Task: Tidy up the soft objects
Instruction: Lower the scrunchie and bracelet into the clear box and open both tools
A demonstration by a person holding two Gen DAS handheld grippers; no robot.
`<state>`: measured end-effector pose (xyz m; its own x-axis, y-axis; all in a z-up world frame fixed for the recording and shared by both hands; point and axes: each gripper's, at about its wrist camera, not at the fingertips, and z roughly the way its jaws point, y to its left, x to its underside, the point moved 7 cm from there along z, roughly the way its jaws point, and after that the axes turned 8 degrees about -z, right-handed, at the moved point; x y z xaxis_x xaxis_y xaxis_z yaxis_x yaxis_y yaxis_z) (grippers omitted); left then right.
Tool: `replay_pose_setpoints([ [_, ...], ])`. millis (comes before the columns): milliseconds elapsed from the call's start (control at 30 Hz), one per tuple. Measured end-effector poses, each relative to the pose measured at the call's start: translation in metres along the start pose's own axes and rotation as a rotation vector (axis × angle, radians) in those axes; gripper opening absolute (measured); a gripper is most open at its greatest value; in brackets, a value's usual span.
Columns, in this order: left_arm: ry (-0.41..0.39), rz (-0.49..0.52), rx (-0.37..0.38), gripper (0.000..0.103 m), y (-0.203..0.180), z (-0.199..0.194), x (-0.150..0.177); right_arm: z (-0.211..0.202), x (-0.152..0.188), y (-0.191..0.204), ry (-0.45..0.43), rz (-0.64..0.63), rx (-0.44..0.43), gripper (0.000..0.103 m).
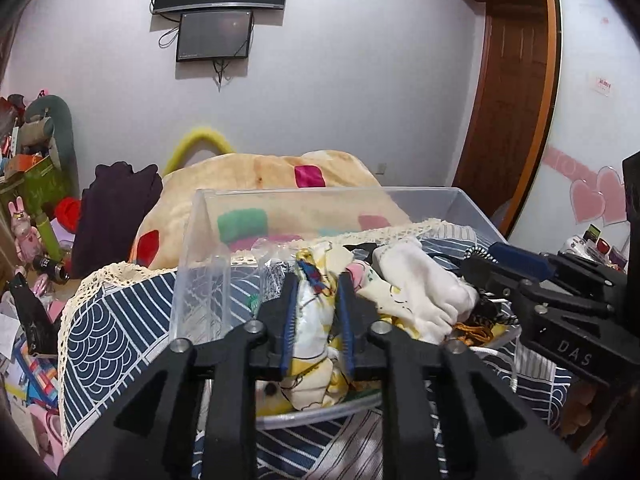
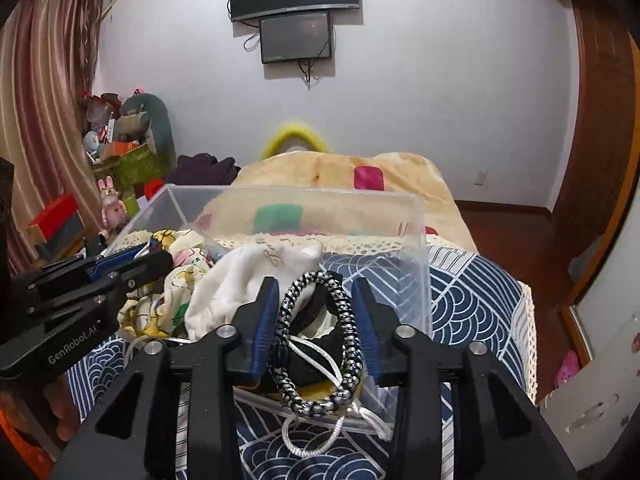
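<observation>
yellow-print cloth [image 1: 316,320] pinched in left claw [image 1: 317,312]; right claw [image 2: 316,316] around braided cord [image 2: 320,332].

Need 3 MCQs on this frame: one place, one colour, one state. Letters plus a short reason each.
1. Where does the clear plastic bin stand?
A. on the blue wave-pattern cloth
B. on the wooden floor
C. on a shelf

2. What colour is the braided cord loop between the right gripper fingers?
A. red
B. black and white
C. green

3. What is the left gripper doing?
A. open above the bin
B. shut on nothing
C. shut on the yellow-print white cloth

Key: 1 A, the cloth spreads under the bin's base; 2 B, dark and pale strands alternate; 3 C, both blue pads press the cloth's sides.
</observation>
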<state>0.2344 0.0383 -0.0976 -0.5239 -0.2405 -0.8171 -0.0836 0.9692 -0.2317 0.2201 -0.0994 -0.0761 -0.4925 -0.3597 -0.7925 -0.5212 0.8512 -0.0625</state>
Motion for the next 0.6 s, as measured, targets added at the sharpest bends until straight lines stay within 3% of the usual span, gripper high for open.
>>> replay_pose_setpoints([
  [67, -0.012, -0.006, 0.005, 0.041, 0.000, -0.008, -0.001, -0.005, -0.003, -0.002, -0.011, -0.003, -0.007, 0.040],
  [133, -0.032, -0.006, 0.008, 0.048, 0.001, -0.017, -0.003, -0.012, -0.006, -0.002, -0.031, -0.014, 0.000, 0.041],
  [300, -0.080, 0.019, 0.017, 0.060, -0.006, -0.047, -0.011, -0.031, -0.017, 0.001, -0.086, -0.027, 0.004, 0.058],
  [533, -0.164, 0.029, 0.038, 0.072, -0.013, -0.098, -0.016, -0.075, -0.027, 0.003, -0.194, -0.029, 0.011, 0.060],
  [600, -0.179, 0.036, 0.046, 0.072, -0.016, -0.112, -0.016, -0.086, -0.027, 0.005, -0.218, -0.031, 0.010, 0.066],
])
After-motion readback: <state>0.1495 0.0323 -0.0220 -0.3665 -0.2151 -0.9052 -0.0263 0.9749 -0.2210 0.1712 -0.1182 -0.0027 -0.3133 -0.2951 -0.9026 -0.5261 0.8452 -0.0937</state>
